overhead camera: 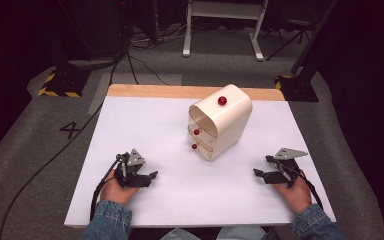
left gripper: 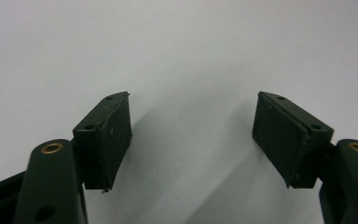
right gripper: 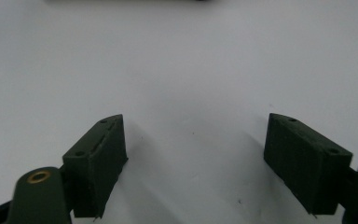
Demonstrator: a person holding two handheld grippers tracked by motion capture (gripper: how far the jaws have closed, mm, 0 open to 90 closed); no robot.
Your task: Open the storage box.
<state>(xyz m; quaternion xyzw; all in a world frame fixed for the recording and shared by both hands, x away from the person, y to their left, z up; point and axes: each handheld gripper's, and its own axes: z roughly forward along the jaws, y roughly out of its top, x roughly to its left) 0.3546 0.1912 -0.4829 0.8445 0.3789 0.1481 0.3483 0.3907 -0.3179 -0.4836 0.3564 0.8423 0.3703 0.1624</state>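
A cream mini drawer cabinet [overhead camera: 221, 127] stands in the middle of the white table [overhead camera: 145, 125], turned at an angle. It has a red knob [overhead camera: 222, 100] on top and two red drawer knobs [overhead camera: 196, 132] on its front. My left gripper [overhead camera: 151, 176] rests near the front left of the table, held in a hand, open with nothing between its jaws [left gripper: 192, 135]. My right gripper [overhead camera: 258, 173] rests near the front right, likewise open and empty [right gripper: 193, 154]. Both sit well short of the cabinet.
A wooden strip [overhead camera: 145, 91] runs along the table's far edge. Beyond it are a white frame's legs [overhead camera: 186, 35], black stands with yellow-striped bases [overhead camera: 57, 85] and cables on the grey floor. A "4" [overhead camera: 70, 129] is marked on the floor at left.
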